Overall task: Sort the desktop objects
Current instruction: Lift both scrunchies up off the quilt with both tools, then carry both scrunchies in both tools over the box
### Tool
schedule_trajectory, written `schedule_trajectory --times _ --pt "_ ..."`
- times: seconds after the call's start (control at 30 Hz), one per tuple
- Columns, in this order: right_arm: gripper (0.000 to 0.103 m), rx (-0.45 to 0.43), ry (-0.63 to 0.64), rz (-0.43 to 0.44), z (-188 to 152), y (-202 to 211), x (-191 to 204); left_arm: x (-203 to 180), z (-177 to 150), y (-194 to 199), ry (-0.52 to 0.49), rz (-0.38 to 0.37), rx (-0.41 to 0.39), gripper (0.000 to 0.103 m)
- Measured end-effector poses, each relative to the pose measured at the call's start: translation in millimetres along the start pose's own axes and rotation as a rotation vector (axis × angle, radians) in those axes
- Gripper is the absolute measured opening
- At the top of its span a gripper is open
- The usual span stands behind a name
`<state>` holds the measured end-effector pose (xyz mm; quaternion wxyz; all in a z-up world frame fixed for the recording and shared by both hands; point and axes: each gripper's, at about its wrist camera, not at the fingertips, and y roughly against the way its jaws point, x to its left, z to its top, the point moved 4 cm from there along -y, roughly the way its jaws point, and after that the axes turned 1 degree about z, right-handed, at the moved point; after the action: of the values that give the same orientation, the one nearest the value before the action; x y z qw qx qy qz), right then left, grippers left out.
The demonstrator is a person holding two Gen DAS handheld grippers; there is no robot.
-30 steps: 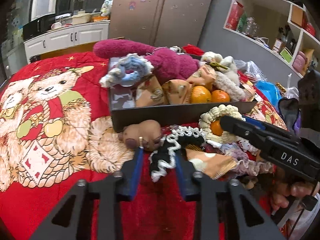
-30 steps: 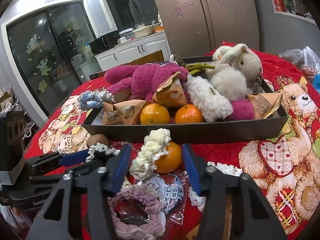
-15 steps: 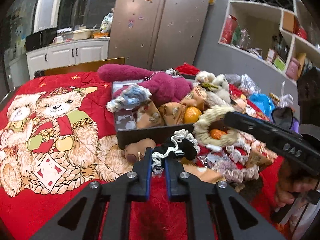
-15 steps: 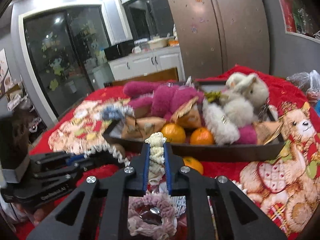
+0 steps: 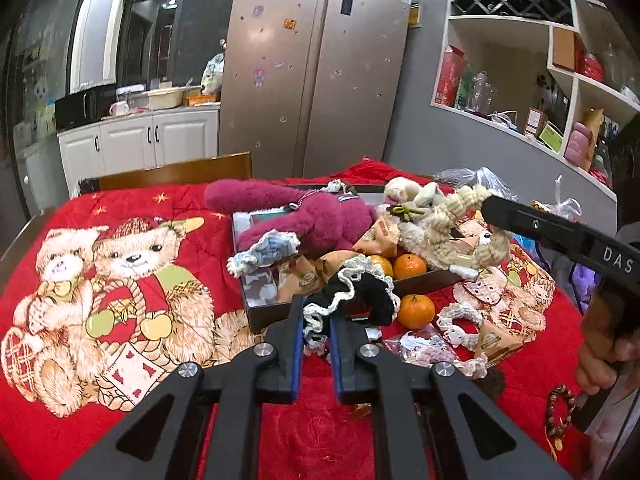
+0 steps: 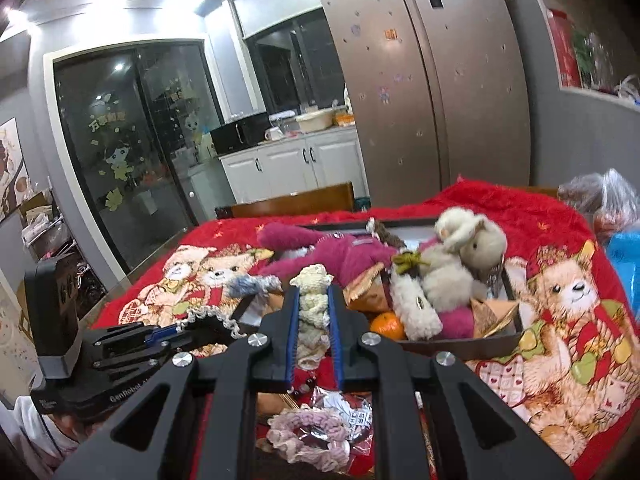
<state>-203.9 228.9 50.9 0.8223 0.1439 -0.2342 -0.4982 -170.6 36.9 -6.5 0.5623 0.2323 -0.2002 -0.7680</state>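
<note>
My left gripper (image 5: 316, 320) is shut on a black scrunchie with white trim (image 5: 352, 292) and holds it above the red cloth, just in front of the dark tray (image 5: 260, 316). My right gripper (image 6: 314, 304) is shut on a cream knitted scrunchie (image 6: 314, 308), lifted in front of the tray (image 6: 460, 344). In the left wrist view the right gripper (image 5: 486, 204) carries the cream scrunchie (image 5: 460, 224) over the tray's right part. The tray holds a magenta plush (image 5: 316, 216), a white plush (image 6: 460, 264), oranges (image 5: 408, 266) and snack packets.
One orange (image 5: 416, 310) lies on the cloth in front of the tray. A pink scrunchie in plastic (image 6: 308, 436), a white scrunchie (image 5: 456, 322) and a snack packet (image 5: 494, 340) lie nearby. A bead bracelet (image 5: 558, 412) is at the right. Bags (image 6: 604, 200) lie at the table's far right.
Both grippers closed on their scrunchies, left on the black, right on the cream, and lifted them off the cloth. The orange stayed on the cloth.
</note>
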Motion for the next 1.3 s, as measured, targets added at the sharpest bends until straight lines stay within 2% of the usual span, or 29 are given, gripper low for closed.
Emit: schedule_trajectory --times 0.33,0.43,0.6,0.67,0.77,0.9,1.0,1.1,1.17,1.3 --pt "0.015 -0.028 0.033 0.000 10 17 18 -1 16 17 -0.003 0.007 -0.065 0.011" --pt "0.015 -0.050 0.025 -0.006 14 23 20 0 22 28 -0.018 0.004 -0.133 0.011" --pt "0.015 -0.077 0.033 -0.013 19 30 26 -6 35 39 -0.073 0.082 -0.138 0.011" --pt "0.015 -0.098 0.052 -0.007 23 37 34 -7 41 43 -0.071 0.080 -0.136 0.011" --pt "0.014 -0.141 0.103 -0.036 39 53 49 -5 57 49 -0.052 0.084 -0.148 0.011" --pt "0.014 -0.210 0.112 -0.056 71 71 61 -3 90 56 -0.032 0.133 -0.183 0.011" --pt "0.015 -0.238 0.090 -0.042 96 76 62 -4 122 54 0.001 0.098 -0.176 0.011" --pt "0.015 -0.255 0.068 -0.016 120 75 59 -10 145 52 -0.013 0.073 -0.191 0.011" --pt "0.015 -0.266 0.067 -0.001 133 70 56 -12 157 50 0.003 0.080 -0.221 0.011" --pt "0.015 -0.247 0.071 -0.022 143 50 45 -15 162 33 -0.011 0.056 -0.213 0.011"
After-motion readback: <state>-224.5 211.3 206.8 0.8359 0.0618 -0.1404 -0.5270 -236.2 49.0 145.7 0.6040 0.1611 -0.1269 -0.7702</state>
